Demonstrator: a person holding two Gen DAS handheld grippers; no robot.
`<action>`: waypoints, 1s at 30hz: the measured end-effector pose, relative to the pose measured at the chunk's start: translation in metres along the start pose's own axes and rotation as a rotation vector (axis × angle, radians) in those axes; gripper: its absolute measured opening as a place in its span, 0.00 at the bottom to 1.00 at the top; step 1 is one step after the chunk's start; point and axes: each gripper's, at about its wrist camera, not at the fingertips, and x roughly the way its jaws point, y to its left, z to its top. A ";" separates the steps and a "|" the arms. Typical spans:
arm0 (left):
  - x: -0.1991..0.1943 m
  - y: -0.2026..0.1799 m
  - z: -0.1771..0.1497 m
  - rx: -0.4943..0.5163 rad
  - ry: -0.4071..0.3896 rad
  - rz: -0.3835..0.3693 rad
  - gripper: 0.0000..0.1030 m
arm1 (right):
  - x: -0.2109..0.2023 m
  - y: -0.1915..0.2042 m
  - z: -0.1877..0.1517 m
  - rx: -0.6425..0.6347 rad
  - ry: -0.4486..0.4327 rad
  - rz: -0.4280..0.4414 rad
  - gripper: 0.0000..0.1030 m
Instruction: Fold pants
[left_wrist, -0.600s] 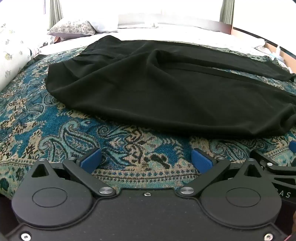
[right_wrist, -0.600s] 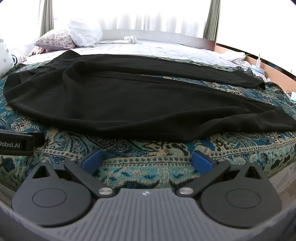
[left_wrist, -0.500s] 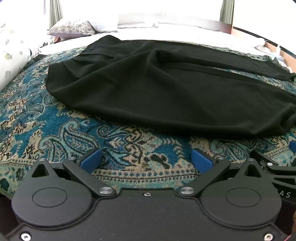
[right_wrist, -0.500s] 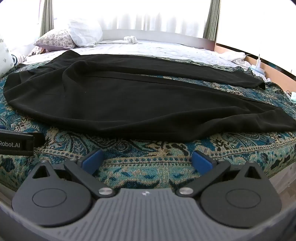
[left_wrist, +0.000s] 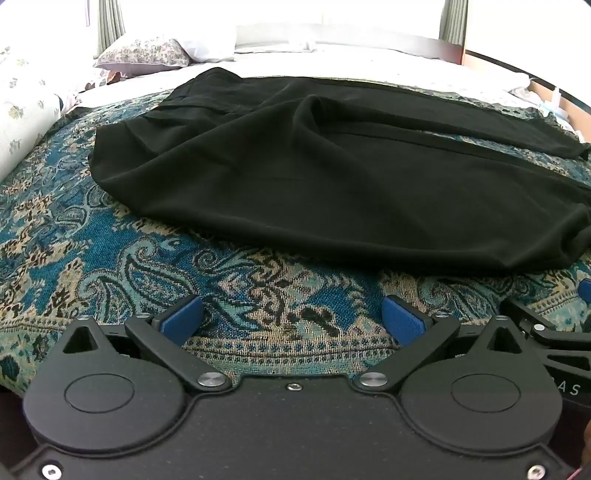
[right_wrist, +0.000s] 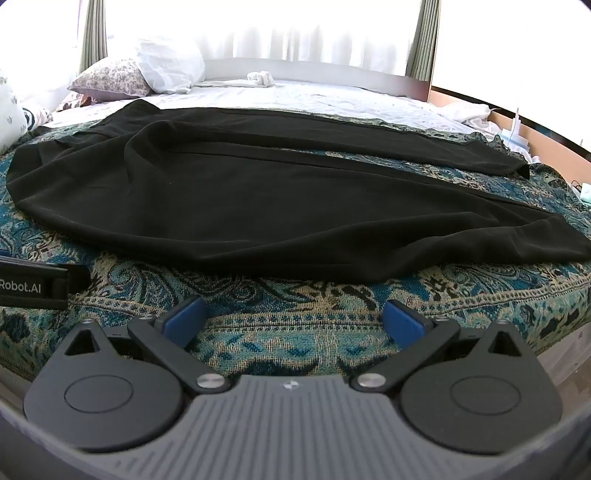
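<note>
**Black pants spread on the bed, both grippers spread wide and empty**

The black pants (left_wrist: 332, 177) lie unfolded across the blue paisley bedspread (left_wrist: 110, 266), filling the middle of both views, with one leg running toward the upper right of the frame and the nearer leg ending at the right edge. The left gripper (left_wrist: 293, 319) sits low at the bottom centre, its blue pads (left_wrist: 183, 319) released and holding nothing, short of the cloth's near hem. The right gripper (right_wrist: 295, 321) hangs likewise at the bottom of its view, fingers parted, over the bedspread's border. A floral pillow (right_wrist: 110, 79) rests at upper left on the white sheet (right_wrist: 314, 96).
</note>
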 end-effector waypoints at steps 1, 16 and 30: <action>0.000 0.001 0.000 0.000 -0.001 0.000 1.00 | 0.000 0.000 0.000 0.000 0.000 0.000 1.00; 0.000 -0.002 0.000 0.006 -0.001 0.003 1.00 | 0.000 0.001 0.000 -0.001 0.001 0.000 1.00; 0.000 -0.003 0.001 0.006 0.001 0.004 1.00 | 0.000 0.001 0.000 -0.001 0.001 -0.001 1.00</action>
